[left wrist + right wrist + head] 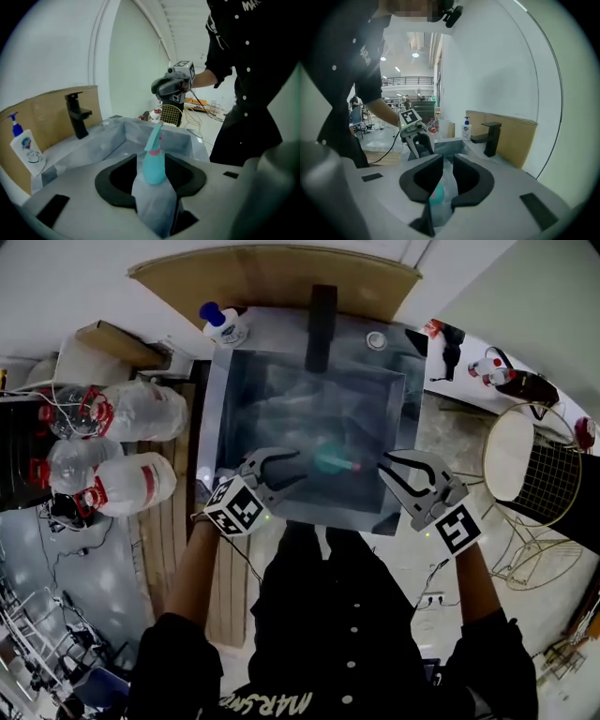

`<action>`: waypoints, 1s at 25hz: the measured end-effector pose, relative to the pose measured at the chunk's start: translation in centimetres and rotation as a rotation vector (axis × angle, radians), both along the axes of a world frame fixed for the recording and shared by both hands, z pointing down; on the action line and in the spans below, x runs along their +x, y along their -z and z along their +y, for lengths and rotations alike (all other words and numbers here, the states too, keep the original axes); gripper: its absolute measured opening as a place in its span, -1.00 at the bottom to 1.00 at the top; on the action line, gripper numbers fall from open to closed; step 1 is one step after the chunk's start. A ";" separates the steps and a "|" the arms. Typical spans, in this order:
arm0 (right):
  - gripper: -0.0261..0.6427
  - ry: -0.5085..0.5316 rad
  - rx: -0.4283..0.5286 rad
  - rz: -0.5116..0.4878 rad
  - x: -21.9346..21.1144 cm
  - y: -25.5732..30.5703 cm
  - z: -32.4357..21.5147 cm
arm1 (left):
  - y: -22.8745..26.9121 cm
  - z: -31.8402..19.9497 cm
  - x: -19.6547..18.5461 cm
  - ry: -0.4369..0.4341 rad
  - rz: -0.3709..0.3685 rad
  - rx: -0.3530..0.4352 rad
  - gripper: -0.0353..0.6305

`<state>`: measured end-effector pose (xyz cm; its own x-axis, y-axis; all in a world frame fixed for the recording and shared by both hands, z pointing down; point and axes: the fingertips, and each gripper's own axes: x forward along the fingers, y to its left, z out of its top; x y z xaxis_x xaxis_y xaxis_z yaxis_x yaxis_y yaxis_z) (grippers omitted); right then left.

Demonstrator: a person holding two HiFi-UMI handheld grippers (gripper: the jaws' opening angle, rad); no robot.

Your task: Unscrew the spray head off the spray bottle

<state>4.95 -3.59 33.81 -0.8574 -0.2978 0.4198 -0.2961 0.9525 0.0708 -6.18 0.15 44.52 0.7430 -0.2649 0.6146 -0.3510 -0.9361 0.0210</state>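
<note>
While both forearms reach forward over the near rim of the sink [215, 416], the left gripper [298, 465] and right gripper [385, 461] angle inward and downward. Their jaws are apart, the right's only narrowly, and grip nothing. The teal spray bottle [333, 459] lies in the basin between them, seemingly on its side.

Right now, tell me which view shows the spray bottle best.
Left gripper view: the spray bottle shows clearly, nozzle and body, between the open jaws. The head view gives only a blurred teal patch in the sink; the right gripper view, a sliver.
</note>
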 end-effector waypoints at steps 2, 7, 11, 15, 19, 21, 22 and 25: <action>-0.67 0.019 -0.032 0.043 -1.0 -1.5 0.4 | -2.0 -0.1 0.4 -0.068 -0.010 -0.018 -0.25; -0.56 0.059 -0.094 0.046 -2.9 -4.1 1.7 | -6.7 -0.6 2.1 -0.170 -0.012 -0.053 0.05; -0.47 0.063 -0.140 0.042 -3.5 -5.8 2.2 | -9.7 -0.1 4.2 -0.264 0.011 -0.093 0.19; -0.42 0.086 -0.160 0.031 -4.3 -7.6 2.1 | -11.6 -0.2 5.9 -0.311 0.052 -0.094 0.24; -0.38 0.096 -0.161 0.021 -5.0 -8.8 2.2 | -13.6 -0.1 7.2 -0.332 0.069 -0.076 0.26; -0.34 0.104 -0.155 0.023 -5.4 -9.3 2.2 | -14.1 0.0 7.7 -0.347 0.092 -0.069 0.27; -0.33 0.109 -0.153 0.028 -5.6 -9.6 2.2 | -14.4 0.0 7.9 -0.355 0.100 -0.071 0.27; -0.31 0.113 -0.158 0.042 -5.7 -10.5 2.2 | -14.7 0.1 8.3 -0.364 0.127 -0.083 0.27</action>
<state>-0.79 -1.40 44.31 -0.8625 -0.1278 0.4897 -0.1861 0.9799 -0.0720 2.17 0.21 59.25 0.8509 0.0763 0.5198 0.0136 -0.9923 0.1234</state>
